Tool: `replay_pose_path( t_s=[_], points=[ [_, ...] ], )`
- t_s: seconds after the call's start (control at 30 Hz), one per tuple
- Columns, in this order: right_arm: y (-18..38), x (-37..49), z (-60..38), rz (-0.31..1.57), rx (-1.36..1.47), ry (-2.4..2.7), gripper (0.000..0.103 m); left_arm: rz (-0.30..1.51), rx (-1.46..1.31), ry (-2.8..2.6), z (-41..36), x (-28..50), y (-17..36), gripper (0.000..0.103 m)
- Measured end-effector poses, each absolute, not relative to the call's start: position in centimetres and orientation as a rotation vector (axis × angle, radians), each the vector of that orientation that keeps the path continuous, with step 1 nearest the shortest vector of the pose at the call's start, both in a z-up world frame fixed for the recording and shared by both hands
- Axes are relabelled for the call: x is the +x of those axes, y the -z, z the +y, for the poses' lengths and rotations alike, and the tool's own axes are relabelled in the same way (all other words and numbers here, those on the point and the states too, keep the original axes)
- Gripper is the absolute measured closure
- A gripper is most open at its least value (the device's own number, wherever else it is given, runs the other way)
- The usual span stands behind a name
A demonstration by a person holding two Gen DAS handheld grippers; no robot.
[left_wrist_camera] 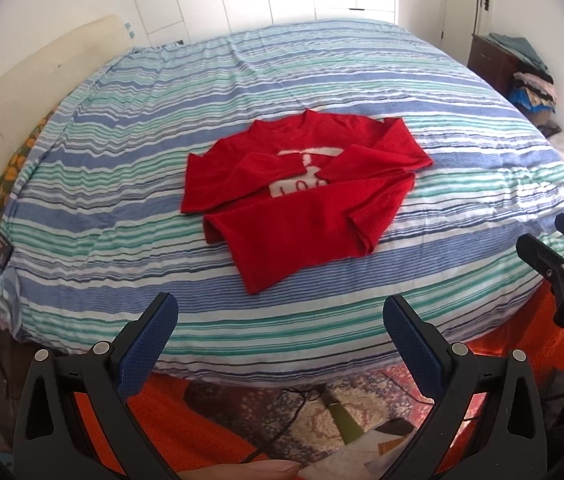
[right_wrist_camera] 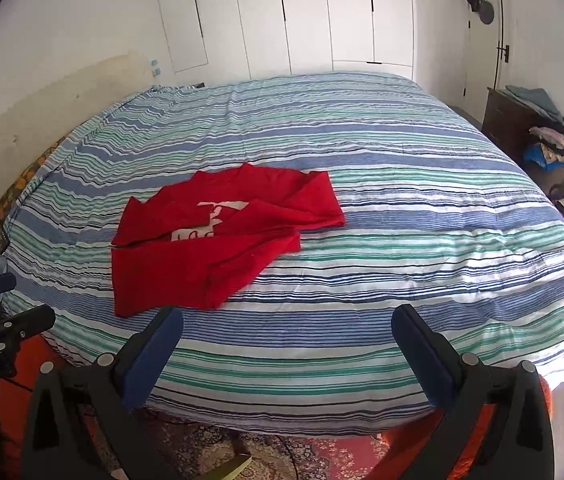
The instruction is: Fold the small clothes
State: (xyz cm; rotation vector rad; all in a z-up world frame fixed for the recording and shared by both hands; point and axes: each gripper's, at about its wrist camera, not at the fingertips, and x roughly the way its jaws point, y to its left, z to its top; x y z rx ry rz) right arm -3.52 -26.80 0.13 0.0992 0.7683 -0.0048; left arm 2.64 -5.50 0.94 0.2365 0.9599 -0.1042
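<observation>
A small red sweater with a white front print lies on the striped bed cover, both sleeves folded across its chest and its hem turned up toward the collar. In the right wrist view the same red sweater lies left of centre. My left gripper hangs open over the bed's near edge, short of the sweater, with nothing between its fingers. My right gripper is also open and empty, to the right of the sweater. The right gripper shows at the right edge of the left wrist view.
A dark dresser with a pile of clothes stands to the right of the bed. White wardrobe doors line the far wall. A patterned rug and orange fabric lie below the bed's near edge.
</observation>
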Motion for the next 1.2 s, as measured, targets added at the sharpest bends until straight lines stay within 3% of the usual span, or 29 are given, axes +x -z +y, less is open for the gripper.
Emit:
replay_pose_path(
  t_s=[0.27,0.6,0.93,1.2],
  points=[
    [3.7,-3.8,-28.7,0.882,0.199,-0.014,0.000,1.007,0.284,0.133,-7.6,2.0,1.0,0.001],
    [2.2,-5.7,-32.8,0.798,0.269,0.132,0.000,0.968,0.363,0.222,-11.6,2.9,0.6,0.001],
    [0.3,-2.3,-27.7,0.812,0.072,-0.006,0.000,0.963,0.148,0.087,-4.1,2.7,0.1,0.001],
    [2.9,-1.5,-22.3,0.883,0.095,-0.154,0.000,1.036,0.144,0.015,-0.6,0.9,2.1,0.001]
  ],
)
